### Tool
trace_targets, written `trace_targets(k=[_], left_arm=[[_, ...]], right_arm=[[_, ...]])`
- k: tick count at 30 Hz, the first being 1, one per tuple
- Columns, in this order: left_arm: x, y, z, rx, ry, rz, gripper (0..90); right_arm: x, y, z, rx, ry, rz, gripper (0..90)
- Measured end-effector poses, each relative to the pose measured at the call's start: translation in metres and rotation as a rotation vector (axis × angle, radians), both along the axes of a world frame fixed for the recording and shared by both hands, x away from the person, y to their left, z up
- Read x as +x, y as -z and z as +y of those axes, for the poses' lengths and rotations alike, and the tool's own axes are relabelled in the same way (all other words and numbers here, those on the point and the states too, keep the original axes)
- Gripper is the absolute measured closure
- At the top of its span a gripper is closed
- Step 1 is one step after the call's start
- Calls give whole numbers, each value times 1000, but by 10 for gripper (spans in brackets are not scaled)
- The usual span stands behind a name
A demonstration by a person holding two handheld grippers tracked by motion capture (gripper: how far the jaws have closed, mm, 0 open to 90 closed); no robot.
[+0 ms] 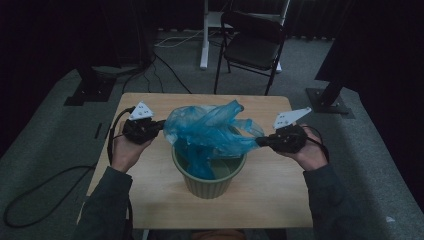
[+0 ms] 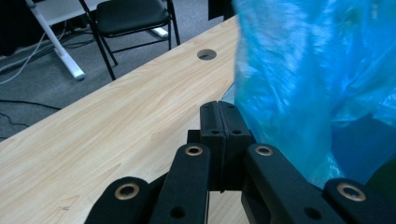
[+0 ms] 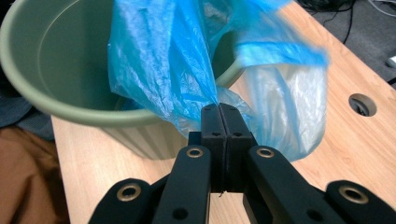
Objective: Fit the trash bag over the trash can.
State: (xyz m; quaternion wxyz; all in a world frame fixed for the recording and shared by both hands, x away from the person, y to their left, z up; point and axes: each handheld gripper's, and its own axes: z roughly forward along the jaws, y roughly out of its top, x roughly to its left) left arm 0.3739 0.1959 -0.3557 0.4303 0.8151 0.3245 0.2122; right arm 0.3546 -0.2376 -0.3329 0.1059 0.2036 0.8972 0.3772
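Note:
A ribbed green bin [image 1: 210, 187] stands in the middle of the wooden table [image 1: 280, 200]. A blue plastic bag [image 1: 210, 130] hangs into it and billows above its rim. My left gripper [image 1: 161, 125] is at the bag's left side, jaws shut; in the left gripper view the jaw tips [image 2: 219, 109] meet the edge of the bag [image 2: 303, 84]. My right gripper [image 1: 260, 141] holds the bag's right side. In the right gripper view its jaws [image 3: 218, 112] are shut on a gathered fold of the bag [image 3: 163, 56], just outside the bin [image 3: 60, 60].
A black folding chair [image 1: 252, 45] stands behind the table, next to a white desk leg. Dark stand bases sit on the carpet at left [image 1: 90, 90] and right [image 1: 327, 100]. Cables trail on the floor. The tabletop has a round cable hole [image 2: 206, 54].

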Motion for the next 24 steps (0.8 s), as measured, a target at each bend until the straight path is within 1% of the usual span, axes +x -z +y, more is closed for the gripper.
trace_targets(k=[3, 6, 7, 9, 11, 13, 14, 16, 20, 22, 23, 24], left_arm=[[0, 2, -2, 8, -2, -3, 898], [-1, 3, -4, -5, 14, 2, 897], [-1, 3, -5, -8, 18, 2, 897], [-1, 4, -7, -9, 28, 4, 895], [-1, 5, -9, -10, 33, 4, 887], [-1, 5, -10, -20, 40, 4, 873], [-1, 4, -11, -18, 40, 3, 867], [-1, 3, -12, -18, 44, 0, 854], [0, 2, -13, -28, 42, -1, 803], [0, 1, -13, -29, 36, -2, 787], [0, 1, -12, -34, 32, 0, 742], [0, 0, -11, -37, 25, 0, 724]], right_arm=[[-1, 2, 1, -11, -8, 7, 900], [-1, 3, 3, 2, -20, 12, 895], [-1, 3, 4, 12, -28, 16, 878], [0, 4, 7, 18, -43, 21, 799], [0, 3, 9, 26, -45, 13, 737], [1, -1, 11, 50, -46, 5, 686], [1, -2, 11, 62, -45, 0, 675], [2, -6, 12, 77, -44, -5, 657], [4, -12, 15, 110, -24, -23, 648], [4, -12, 16, 112, -24, -23, 649], [5, -11, 20, 113, -24, -24, 648], [5, -11, 21, 113, -23, -21, 648]])
